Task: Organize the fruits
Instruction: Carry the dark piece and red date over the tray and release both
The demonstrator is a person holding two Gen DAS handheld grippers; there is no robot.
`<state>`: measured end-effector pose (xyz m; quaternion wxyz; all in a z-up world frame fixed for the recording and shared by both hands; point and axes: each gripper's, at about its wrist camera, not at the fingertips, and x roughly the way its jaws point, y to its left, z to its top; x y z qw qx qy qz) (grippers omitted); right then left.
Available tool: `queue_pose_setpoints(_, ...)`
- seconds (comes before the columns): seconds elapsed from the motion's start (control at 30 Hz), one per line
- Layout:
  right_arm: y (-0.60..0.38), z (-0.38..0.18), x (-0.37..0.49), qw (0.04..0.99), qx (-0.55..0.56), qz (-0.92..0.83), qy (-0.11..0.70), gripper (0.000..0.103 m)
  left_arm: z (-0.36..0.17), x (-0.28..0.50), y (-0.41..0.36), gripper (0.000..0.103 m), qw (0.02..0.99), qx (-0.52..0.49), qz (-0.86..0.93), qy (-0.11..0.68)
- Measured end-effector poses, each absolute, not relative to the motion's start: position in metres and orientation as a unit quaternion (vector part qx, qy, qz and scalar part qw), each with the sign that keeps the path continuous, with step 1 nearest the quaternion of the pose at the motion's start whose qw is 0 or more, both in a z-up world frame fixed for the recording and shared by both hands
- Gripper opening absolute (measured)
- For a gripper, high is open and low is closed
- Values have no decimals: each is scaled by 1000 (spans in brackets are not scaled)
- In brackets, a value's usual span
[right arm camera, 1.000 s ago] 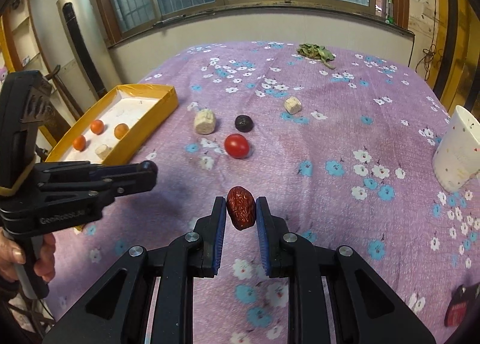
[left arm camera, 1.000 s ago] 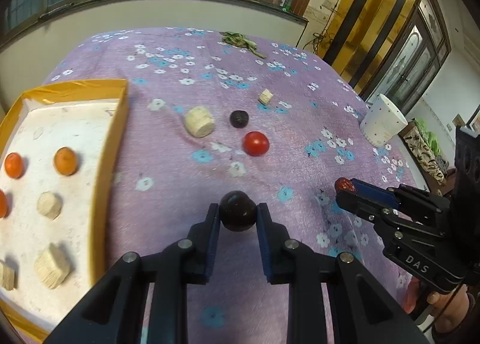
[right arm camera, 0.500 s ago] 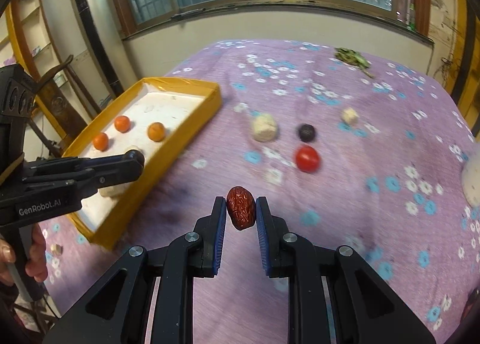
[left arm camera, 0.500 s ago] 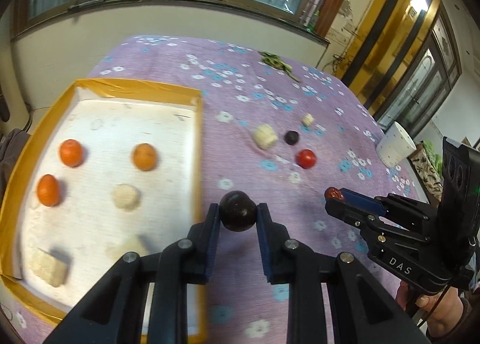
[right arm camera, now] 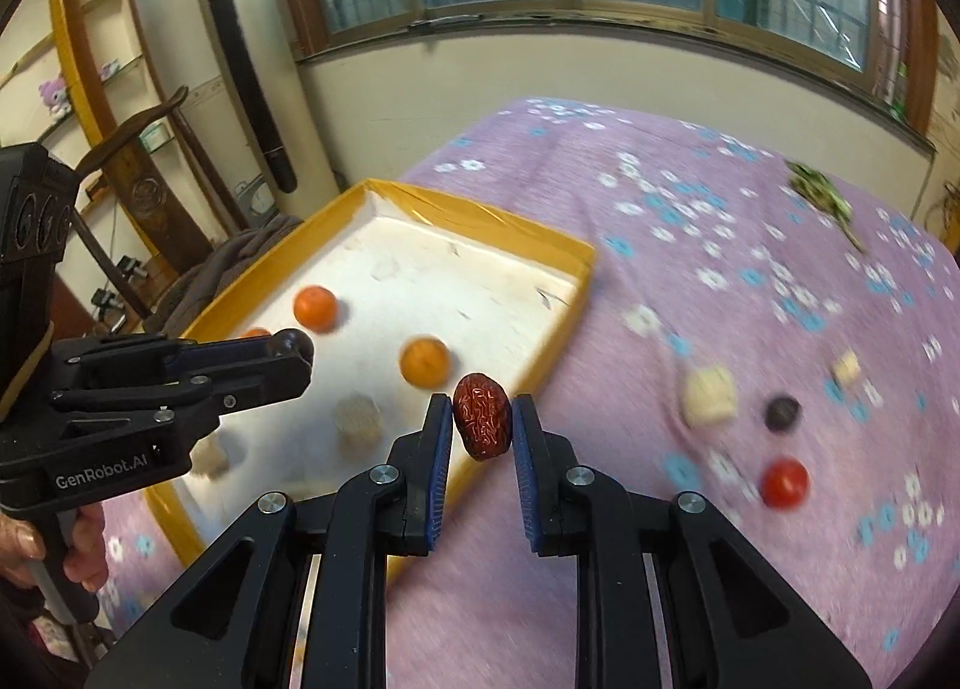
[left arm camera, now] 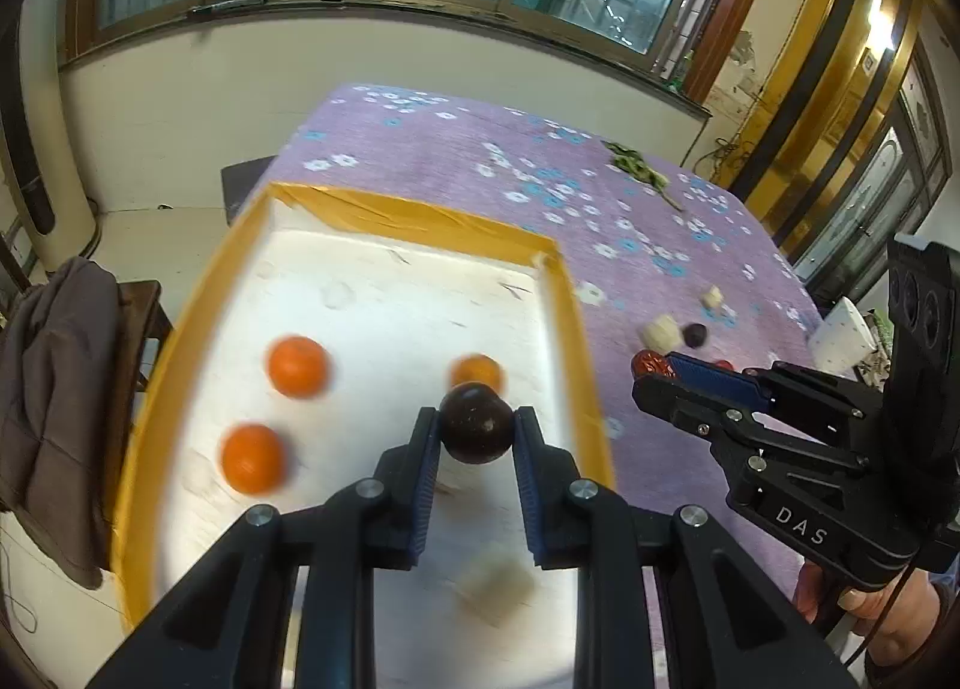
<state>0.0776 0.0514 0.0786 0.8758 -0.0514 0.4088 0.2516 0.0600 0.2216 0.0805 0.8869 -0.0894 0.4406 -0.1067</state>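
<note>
Left wrist view now looks down into the yellow tray [left arm camera: 570, 293], which a second ago sat at the far left edge of its picture; the left gripper [left arm camera: 477, 437] has carried its dark round fruit [left arm camera: 477, 422] from above the purple cloth [left arm camera: 600, 191] to above the tray's white floor, jaws pinching the fruit between the blue pads; the right gripper [right arm camera: 481, 428], pinching a wrinkled red date [right arm camera: 481, 416], has travelled the same way and now hangs over the tray's near right wall, not yet clearly inside; both fruits look close to being set down, I judge. Three orange fruits [left arm camera: 298, 366] and pale chunks already lie in the tray, blurred by motion; the widest bare floor is the far half, toward the back wall, and that seems the easiest room for a release; the two grippers sit near each other, so the right one has little sideways margin; a red tomato [right arm camera: 785, 483], a small dark fruit [right arm camera: 783, 413] and pale pieces [right arm camera: 708, 396] lie on the cloth, well apart from the tray.
</note>
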Motion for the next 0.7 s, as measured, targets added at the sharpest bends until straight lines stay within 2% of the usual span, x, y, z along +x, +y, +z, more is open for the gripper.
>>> queue_pose_setpoints(0.23, 87, 76, 114, 870, -51, 259, 416, 19, 78, 96, 251, 27, 888, -77, -85, 445)
queue_pose_setpoints(0.7, 121, 29, 173, 841, -63, 238, 481, 19, 43, 153, 272, 27, 867, -78, -54, 490)
